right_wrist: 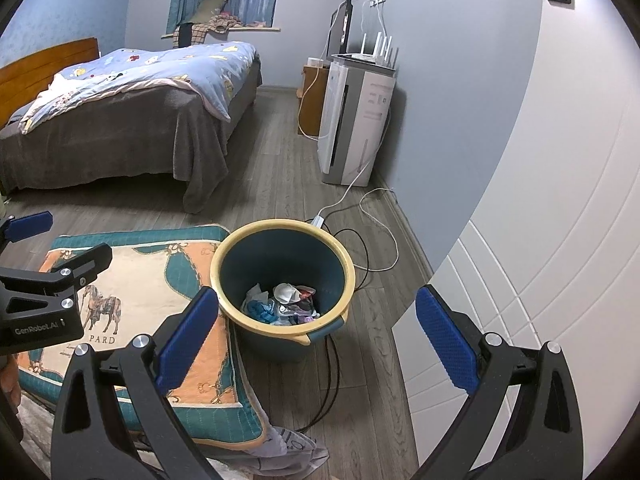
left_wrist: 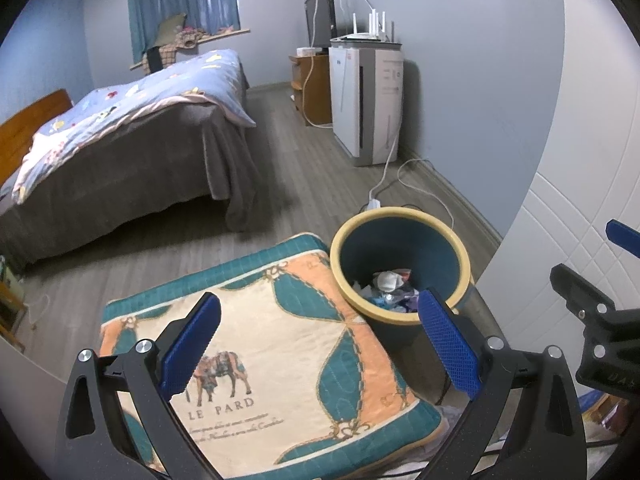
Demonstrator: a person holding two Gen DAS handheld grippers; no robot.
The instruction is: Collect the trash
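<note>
Inside bin [right_wrist: 344, 268]: trash [right_wrist: 286, 302].

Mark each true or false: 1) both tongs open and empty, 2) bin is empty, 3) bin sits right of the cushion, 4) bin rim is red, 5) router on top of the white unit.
1) True: left tongs and right tongs are open, holding nothing.
2) False: the bin holds crumpled trash.
3) True: it stands right of the patterned cushion, apparently touching its edge.
4) False: the rim is yellow, the wall teal.
5) True: a white router sits on the white unit.
</note>
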